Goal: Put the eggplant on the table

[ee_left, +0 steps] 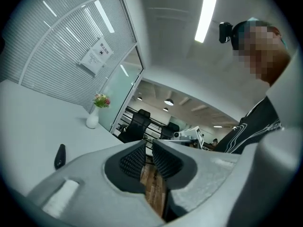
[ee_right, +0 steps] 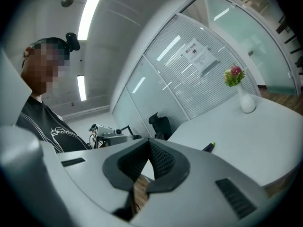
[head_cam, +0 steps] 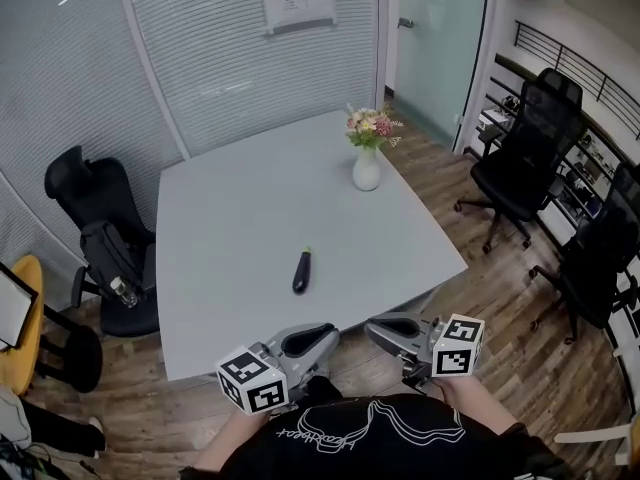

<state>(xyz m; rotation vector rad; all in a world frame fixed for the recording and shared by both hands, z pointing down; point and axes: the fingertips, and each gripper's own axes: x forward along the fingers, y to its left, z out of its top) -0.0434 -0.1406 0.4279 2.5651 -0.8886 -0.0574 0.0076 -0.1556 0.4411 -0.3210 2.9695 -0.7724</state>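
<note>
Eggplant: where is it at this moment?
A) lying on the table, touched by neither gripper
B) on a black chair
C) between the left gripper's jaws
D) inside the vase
A: the head view shows the eggplant lying on the white table, nearer the person than the vase. The left gripper, jaws closing on nothing, and the right gripper are off the table by the person's body.

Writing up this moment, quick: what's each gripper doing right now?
Left gripper: jaws closing, narrow gap, nothing between them.
Right gripper: shut, empty.
</note>
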